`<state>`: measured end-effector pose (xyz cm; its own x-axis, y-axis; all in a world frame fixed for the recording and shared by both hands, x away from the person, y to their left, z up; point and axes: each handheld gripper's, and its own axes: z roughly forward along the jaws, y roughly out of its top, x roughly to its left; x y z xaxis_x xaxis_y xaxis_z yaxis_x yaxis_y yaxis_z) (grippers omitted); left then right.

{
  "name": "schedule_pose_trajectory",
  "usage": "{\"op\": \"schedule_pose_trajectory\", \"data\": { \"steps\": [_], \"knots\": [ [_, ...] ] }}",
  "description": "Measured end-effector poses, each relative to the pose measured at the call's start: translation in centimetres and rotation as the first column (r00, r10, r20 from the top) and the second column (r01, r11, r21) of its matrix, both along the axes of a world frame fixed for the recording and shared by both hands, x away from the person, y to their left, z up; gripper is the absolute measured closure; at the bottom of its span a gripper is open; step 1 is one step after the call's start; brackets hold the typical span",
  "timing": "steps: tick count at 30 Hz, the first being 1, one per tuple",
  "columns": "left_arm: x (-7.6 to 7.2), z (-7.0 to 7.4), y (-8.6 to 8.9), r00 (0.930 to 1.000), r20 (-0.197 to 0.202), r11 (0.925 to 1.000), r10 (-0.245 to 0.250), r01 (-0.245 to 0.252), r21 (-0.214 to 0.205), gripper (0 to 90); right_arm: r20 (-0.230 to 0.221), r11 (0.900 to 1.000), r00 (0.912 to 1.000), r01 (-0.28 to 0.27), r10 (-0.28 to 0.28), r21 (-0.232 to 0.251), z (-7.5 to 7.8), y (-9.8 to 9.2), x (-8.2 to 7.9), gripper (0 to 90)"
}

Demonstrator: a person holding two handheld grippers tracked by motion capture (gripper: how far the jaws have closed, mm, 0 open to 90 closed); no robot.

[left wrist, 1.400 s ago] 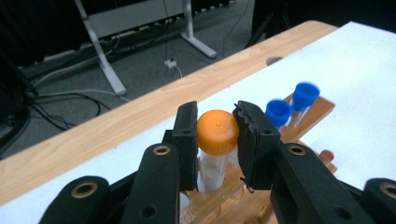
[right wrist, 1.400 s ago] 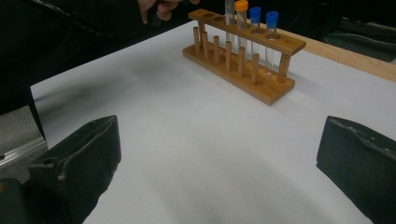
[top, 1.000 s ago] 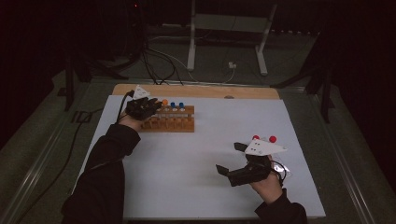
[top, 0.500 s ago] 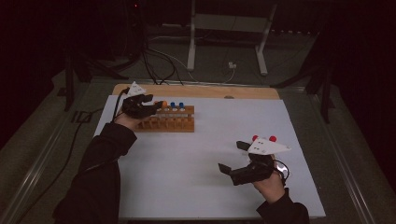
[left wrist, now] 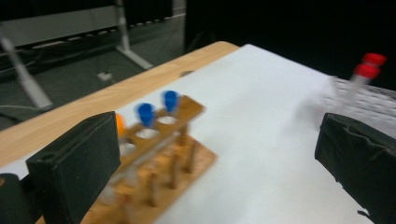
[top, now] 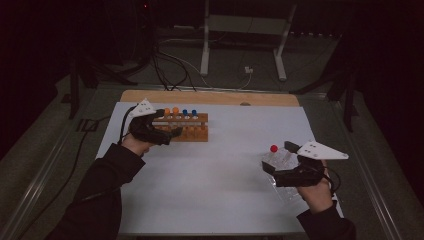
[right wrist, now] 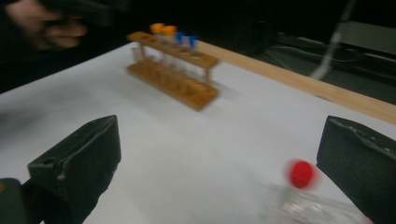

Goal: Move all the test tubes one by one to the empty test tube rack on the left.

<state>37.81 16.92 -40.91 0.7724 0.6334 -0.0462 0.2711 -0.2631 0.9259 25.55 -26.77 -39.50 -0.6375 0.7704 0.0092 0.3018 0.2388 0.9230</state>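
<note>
A wooden tube rack [top: 187, 131] stands at the back left of the white sheet and holds tubes with orange caps [top: 171, 111] and blue caps [top: 189, 113]. My left gripper [top: 167, 134] hovers at the rack's left end. Its jaws have just been opening and stand wide with nothing between them. In the left gripper view the rack [left wrist: 154, 163] lies low and left between the jaws. My right gripper [top: 281, 159] is open at the front right, around a clear plastic pack [top: 280, 161] with a red-capped tube [top: 273, 148]. The red cap [right wrist: 300, 173] is blurred, close to the right jaw.
The white sheet [top: 220, 180] covers a wooden table whose far edge [top: 210, 96] shows bare. Beyond it are a metal stand [top: 242, 30] and cables on a dark floor. In the right gripper view the rack [right wrist: 173, 70] and the other hand [right wrist: 46, 25] are far off.
The left gripper has let go at the rack, opened wide and drawn back and up. The right gripper has shifted to the right, beside the red-capped tubes.
</note>
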Motion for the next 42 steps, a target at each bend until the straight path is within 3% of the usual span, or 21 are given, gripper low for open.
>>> {"op": "schedule_pose_trajectory", "data": {
  "steps": [7,12,16,20,24,26,35,42],
  "knots": [
    [-2.8,-0.8,-0.6,0.996,0.025,0.9961,-0.085,0.086,-0.018,0.9,-0.01,0.9929,0.9929,0.118,-0.119,-0.014,-0.8,-4.0,0.3,0.0],
    [-4.4,-1.1,-0.9,0.9923,0.038,0.993,-0.118,0.118,-0.008,0.9,-0.053,0.98,0.9788,0.197,-0.198,-0.03,-2.2,-5.9,0.8,2.5],
    [-5.3,-1.6,-1.0,0.9896,0.026,0.9899,-0.141,0.141,-0.009,0.9,-0.1,0.9689,0.964,0.242,-0.246,-0.05,-3.7,-6.9,1.5,3.6],
    [-6.1,-2.6,-1.3,0.9873,0.014,0.9874,-0.158,0.158,0.0,0.9,-0.14,0.9605,0.9506,0.269,-0.277,-0.071,-5.0,-7.0,2.2,16.7],
    [-6.6,-3.7,-1.8,0.9862,0.008,0.986,-0.166,0.165,0.022,0.9,-0.173,0.9589,0.9448,0.263,-0.278,-0.108,-5.8,-6.5,2.7,28.9],
    [-6.7,-4.0,-1.9,0.985,0.0,0.9848,-0.172,0.172,0.024,0.9,-0.189,0.9515,0.9351,0.279,-0.3,-0.13,-6.1,-6.2,3.1,35.4],
    [-6.7,-4.5,-1.8,0.9854,-0.002,0.9851,-0.17,0.17,0.027,0.9,-0.205,0.9277,0.9117,0.319,-0.356,-0.194,-6.6,-5.2,4.2,61.9],
    [-6.7,-4.7,-1.7,0.9849,-0.008,0.9846,-0.173,0.173,0.025,0.9,-0.205,0.9272,0.9143,0.306,-0.349,-0.216,-7.0,-4.8,4.6,72.5]
  ]
}}
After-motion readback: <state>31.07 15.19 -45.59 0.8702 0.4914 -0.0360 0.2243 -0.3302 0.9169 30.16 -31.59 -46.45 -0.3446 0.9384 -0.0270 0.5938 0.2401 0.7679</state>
